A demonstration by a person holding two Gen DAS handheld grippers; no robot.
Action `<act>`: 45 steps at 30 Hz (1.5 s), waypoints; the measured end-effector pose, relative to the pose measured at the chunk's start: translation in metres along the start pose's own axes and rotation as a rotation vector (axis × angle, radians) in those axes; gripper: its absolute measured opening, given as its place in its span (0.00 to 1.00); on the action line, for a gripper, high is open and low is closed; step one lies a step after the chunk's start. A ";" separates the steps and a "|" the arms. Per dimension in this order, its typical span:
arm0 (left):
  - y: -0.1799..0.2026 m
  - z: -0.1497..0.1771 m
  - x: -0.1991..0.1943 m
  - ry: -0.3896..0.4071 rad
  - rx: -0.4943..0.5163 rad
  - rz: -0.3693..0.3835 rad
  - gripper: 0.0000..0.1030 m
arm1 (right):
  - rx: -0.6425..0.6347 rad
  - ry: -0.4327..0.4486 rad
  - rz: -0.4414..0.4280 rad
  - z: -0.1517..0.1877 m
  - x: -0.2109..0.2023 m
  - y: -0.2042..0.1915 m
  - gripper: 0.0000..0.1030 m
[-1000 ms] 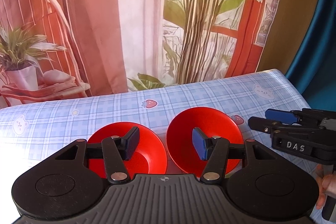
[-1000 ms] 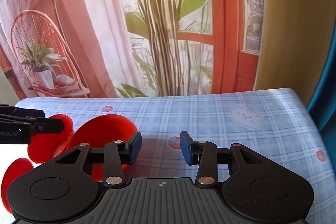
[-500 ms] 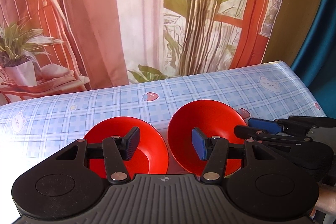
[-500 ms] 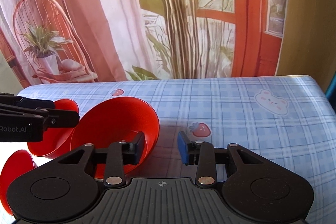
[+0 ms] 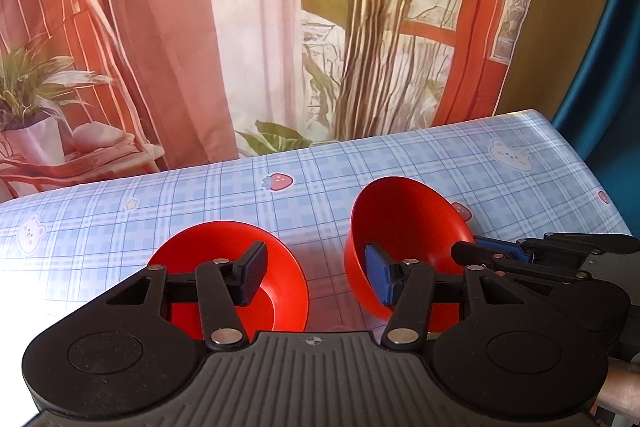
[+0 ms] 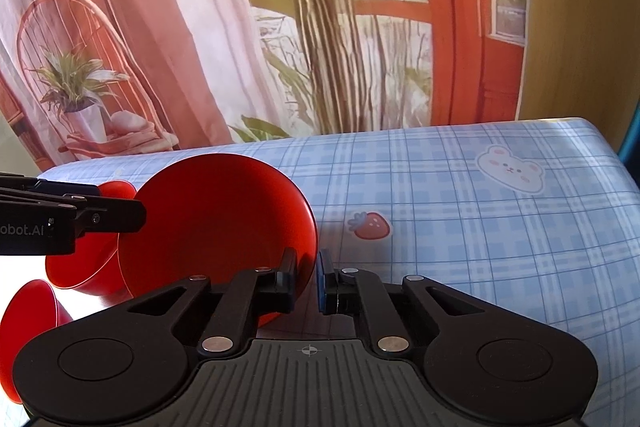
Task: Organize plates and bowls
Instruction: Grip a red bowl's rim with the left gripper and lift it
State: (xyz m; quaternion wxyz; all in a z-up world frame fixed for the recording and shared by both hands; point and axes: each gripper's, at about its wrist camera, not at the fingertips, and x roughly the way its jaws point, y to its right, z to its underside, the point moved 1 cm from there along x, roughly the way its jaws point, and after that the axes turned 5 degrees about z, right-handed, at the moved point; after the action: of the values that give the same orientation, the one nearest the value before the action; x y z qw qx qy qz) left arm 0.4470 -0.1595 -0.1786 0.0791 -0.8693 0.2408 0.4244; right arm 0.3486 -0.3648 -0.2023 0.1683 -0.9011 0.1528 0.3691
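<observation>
The right tongs (image 6: 307, 283) have just been closing and now pinch the near rim of the tilted red bowl (image 6: 216, 223), toward the worktop's (image 6: 460, 227) left end. Just beside it to the left sits the second bowl (image 5: 228, 279), below the half-open, empty left tongs (image 5: 316, 277).

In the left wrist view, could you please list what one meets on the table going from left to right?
Flat-lying red bowl → tilted red bowl → right gripper, shut on the tilted bowl's rim after its jaws have just been closing.
</observation>
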 end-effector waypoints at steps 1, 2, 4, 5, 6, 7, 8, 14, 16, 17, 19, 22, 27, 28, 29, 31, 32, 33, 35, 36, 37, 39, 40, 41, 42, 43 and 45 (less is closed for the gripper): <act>0.000 0.000 0.000 0.001 -0.003 0.003 0.55 | 0.000 0.000 0.000 0.000 0.000 0.000 0.09; -0.001 0.000 -0.001 0.001 -0.006 0.006 0.55 | 0.000 0.000 0.000 0.000 0.000 0.000 0.09; -0.002 0.000 -0.001 0.003 -0.012 0.011 0.54 | 0.000 0.000 0.000 0.000 0.000 0.000 0.09; -0.002 0.000 -0.001 0.004 -0.018 0.012 0.54 | 0.000 0.000 0.000 0.000 0.000 0.000 0.09; -0.002 0.000 -0.002 0.007 -0.025 0.014 0.53 | 0.001 -0.001 0.000 0.000 0.000 0.000 0.09; -0.003 -0.001 -0.003 0.010 -0.034 0.021 0.53 | 0.002 -0.001 0.001 0.000 0.000 0.000 0.09; -0.003 -0.001 -0.004 0.013 -0.047 0.031 0.52 | 0.001 -0.001 0.002 0.000 0.000 0.000 0.09; -0.009 -0.002 -0.006 0.027 -0.112 0.092 0.49 | 0.002 -0.001 0.001 0.000 -0.001 0.001 0.09; -0.011 -0.002 -0.004 0.021 -0.134 0.108 0.42 | 0.002 -0.001 0.002 0.000 0.000 0.001 0.09; -0.011 -0.002 -0.002 0.019 -0.139 0.114 0.41 | 0.002 -0.001 0.002 0.000 -0.001 0.001 0.09; -0.009 -0.002 0.001 0.020 -0.136 0.124 0.36 | 0.001 -0.002 0.001 0.000 -0.001 0.000 0.09; -0.004 0.000 0.004 0.010 -0.122 0.136 0.23 | 0.002 -0.002 0.001 0.000 -0.001 0.001 0.09; 0.003 0.003 0.006 0.002 -0.087 0.122 0.10 | 0.007 0.000 0.001 -0.001 -0.002 0.000 0.09; 0.002 0.003 0.006 0.005 -0.093 0.126 0.10 | 0.008 0.001 0.000 -0.001 -0.002 -0.001 0.09; 0.001 0.003 0.005 0.008 -0.100 0.134 0.10 | 0.010 0.002 0.000 -0.001 -0.003 -0.001 0.09; -0.001 0.003 0.002 0.015 -0.104 0.141 0.10 | 0.016 0.007 0.001 -0.001 -0.005 -0.001 0.09; -0.002 0.002 -0.002 0.021 -0.102 0.143 0.10 | 0.018 0.012 0.000 -0.002 -0.007 -0.001 0.09; -0.002 0.001 -0.005 0.026 -0.100 0.143 0.10 | 0.019 0.017 0.000 -0.002 -0.009 -0.002 0.09; -0.001 0.000 -0.011 0.037 -0.098 0.142 0.10 | 0.015 0.032 0.002 -0.005 -0.014 -0.003 0.09; -0.001 0.000 -0.015 0.042 -0.097 0.141 0.10 | 0.013 0.040 0.003 -0.007 -0.018 -0.005 0.09; -0.001 -0.001 -0.019 0.048 -0.096 0.140 0.10 | 0.012 0.047 0.004 -0.009 -0.022 -0.006 0.09; -0.001 -0.001 -0.027 0.057 -0.092 0.138 0.10 | 0.004 0.063 0.005 -0.013 -0.031 -0.009 0.09; -0.002 -0.001 -0.031 0.061 -0.091 0.137 0.10 | 0.000 0.071 0.004 -0.016 -0.036 -0.011 0.09; -0.002 -0.001 -0.035 0.066 -0.091 0.135 0.10 | -0.003 0.078 0.003 -0.017 -0.040 -0.012 0.09; -0.003 -0.001 -0.039 0.070 -0.091 0.133 0.10 | -0.007 0.085 0.002 -0.019 -0.045 -0.015 0.09; -0.004 0.000 -0.044 0.075 -0.091 0.131 0.10 | -0.013 0.091 0.001 -0.021 -0.049 -0.017 0.09; -0.007 0.002 -0.054 0.085 -0.090 0.127 0.10 | -0.025 0.101 0.000 -0.022 -0.058 -0.023 0.09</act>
State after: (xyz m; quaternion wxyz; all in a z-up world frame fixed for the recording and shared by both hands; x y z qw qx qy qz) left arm 0.4209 -0.1339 -0.1386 0.0025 -0.8722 0.2792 0.4016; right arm 0.3325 -0.3445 -0.1414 0.1494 -0.9206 0.1563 0.3251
